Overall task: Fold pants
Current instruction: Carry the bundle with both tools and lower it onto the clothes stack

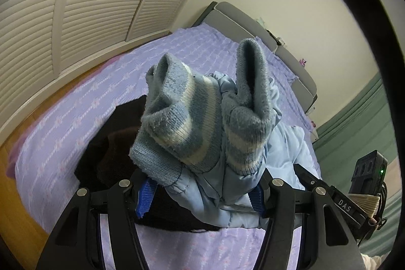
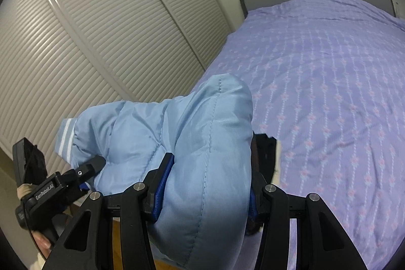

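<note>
The left gripper (image 1: 202, 190) is clamped on the light-blue padded pants (image 1: 283, 143) near their striped knit cuffs (image 1: 182, 118), which stick up toward the far wall. The right gripper (image 2: 205, 184) pinches a puffy quilted fold of the same pants (image 2: 202, 133) (held above the lilac bedspread (image 2: 329, 82)). A dark garment (image 1: 111, 143) lies beneath.

Each tool, left (image 1: 202, 190) and right (image 2: 202, 187), has black angular linkage arms, silver round screw heads and blue finger pads (image 2: 162, 187). White lettering marks the housings.
</note>
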A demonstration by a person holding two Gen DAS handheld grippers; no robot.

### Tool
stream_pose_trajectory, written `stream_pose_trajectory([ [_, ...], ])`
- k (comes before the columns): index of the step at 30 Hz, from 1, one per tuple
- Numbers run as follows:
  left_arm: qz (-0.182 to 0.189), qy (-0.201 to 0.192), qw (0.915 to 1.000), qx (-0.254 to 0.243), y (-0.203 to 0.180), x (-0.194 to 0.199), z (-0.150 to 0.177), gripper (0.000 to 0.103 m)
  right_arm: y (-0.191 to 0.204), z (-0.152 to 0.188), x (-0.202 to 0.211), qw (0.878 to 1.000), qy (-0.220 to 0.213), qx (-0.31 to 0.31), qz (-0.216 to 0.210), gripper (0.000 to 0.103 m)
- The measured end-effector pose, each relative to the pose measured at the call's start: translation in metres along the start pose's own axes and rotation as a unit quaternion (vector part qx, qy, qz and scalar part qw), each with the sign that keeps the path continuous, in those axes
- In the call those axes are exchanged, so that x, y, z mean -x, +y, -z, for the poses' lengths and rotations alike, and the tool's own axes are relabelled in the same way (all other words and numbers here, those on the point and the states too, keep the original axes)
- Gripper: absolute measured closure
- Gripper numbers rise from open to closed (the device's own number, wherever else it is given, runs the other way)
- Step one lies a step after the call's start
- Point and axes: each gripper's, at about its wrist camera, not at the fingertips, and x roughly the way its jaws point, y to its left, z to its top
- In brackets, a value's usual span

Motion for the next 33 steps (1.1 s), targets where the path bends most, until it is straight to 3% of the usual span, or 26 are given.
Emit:
stream_pose_trajectory([
  [8,-0.004,0.024,0.9994,0.025,0.034,-0.042,-0.025,0.043,0.014,-0.015,-0.058,0.999,0.029,0.022,0.035,0.054],
  [18,-0.019,0.060,0.9976,0.029,0.049,-0.070,-0.010,0.041,0.013,-0.007,-0.089,0.995,0.054,0.052,0.066,0.054],
  [23,-0.027,0.094,0.9939,0.050,0.070,-0.083,-0.002,0.032,0.006,0.002,-0.102,0.993,0.079,0.048,0.068,0.052],
  [30,-0.059,0.124,0.9888,0.058,0.073,-0.071,-0.001,0.027,0.011,0.006,-0.107,0.991,0.090,0.058,0.077,0.040],
  [33,-0.083,0.107,0.9903,0.030,0.059,-0.052,-0.003,0.025,0.013,0.000,-0.099,0.992,0.090,0.045,0.078,0.038],
])
